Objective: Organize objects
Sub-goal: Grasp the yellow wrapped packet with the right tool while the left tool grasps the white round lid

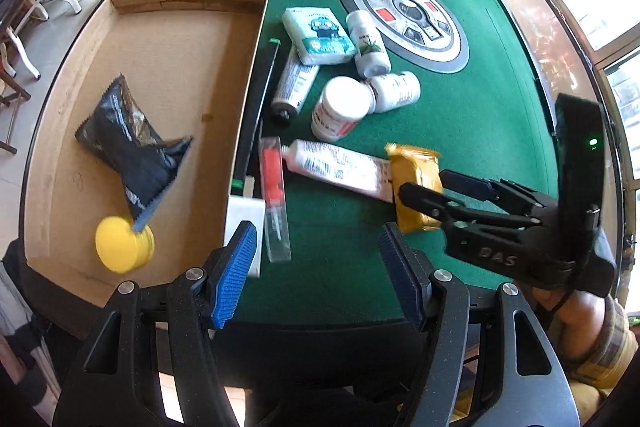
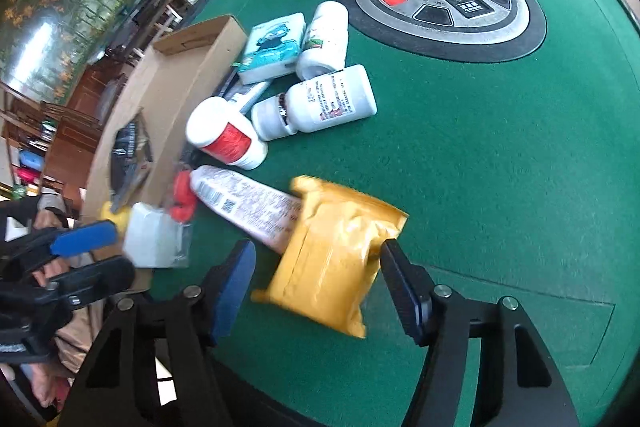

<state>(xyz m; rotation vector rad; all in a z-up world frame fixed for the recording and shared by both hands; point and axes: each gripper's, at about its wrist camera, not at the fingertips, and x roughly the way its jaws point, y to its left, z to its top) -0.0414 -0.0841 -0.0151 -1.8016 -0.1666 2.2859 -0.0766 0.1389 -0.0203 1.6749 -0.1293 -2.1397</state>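
A cardboard tray on the green table holds a black snack bag and a yellow round lid. Beside it lie three white bottles, a tissue pack, two tubes, a red-capped item in clear packaging and a yellow packet. My left gripper is open and empty above the table's near edge. My right gripper is open, its jaws either side of the yellow packet; it also shows in the left wrist view.
A round grey control panel sits in the table's middle. A long black box lies along the tray's right wall. A white box stands at the tray's near corner. Furniture and windows surround the table.
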